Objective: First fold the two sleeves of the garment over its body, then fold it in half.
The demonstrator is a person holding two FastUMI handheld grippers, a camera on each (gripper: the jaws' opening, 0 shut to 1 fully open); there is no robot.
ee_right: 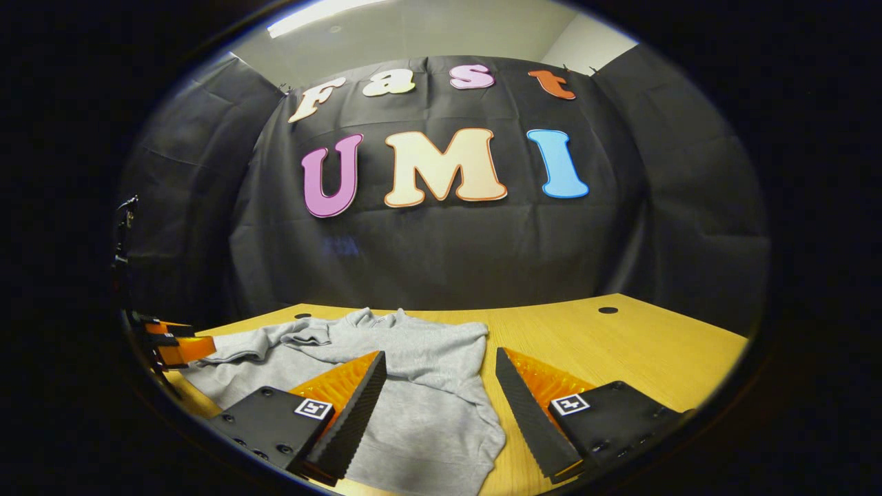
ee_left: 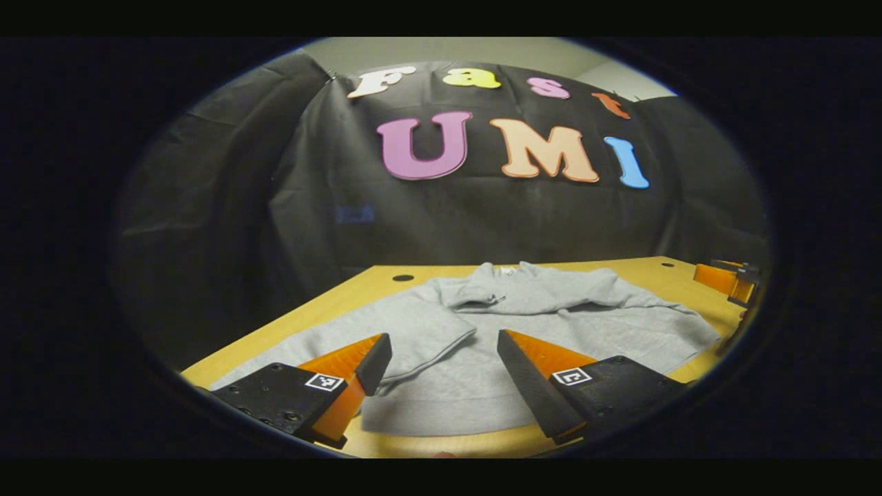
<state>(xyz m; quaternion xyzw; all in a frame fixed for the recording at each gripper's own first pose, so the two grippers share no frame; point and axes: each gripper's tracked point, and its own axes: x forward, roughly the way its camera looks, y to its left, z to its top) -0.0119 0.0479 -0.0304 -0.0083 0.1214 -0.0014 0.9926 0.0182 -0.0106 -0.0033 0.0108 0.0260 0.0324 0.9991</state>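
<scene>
Both sleeves lay over the sweatshirt (ee_left: 524,324) on the table (ee_right: 620,344). The left gripper (ee_left: 441,372) and right gripper (ee_right: 437,399) hovered wide open, empty; each should pinch a hem corner together.

Sweatshirt (ee_left: 482,344) flat on table (ee_left: 386,279), w/ booth wall behind; both sleeves folded over body.

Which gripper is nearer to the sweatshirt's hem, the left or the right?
Left. The left gripper hangs open over the sweatshirt above the hem; the right gripper hangs open over its right edge.
</scene>
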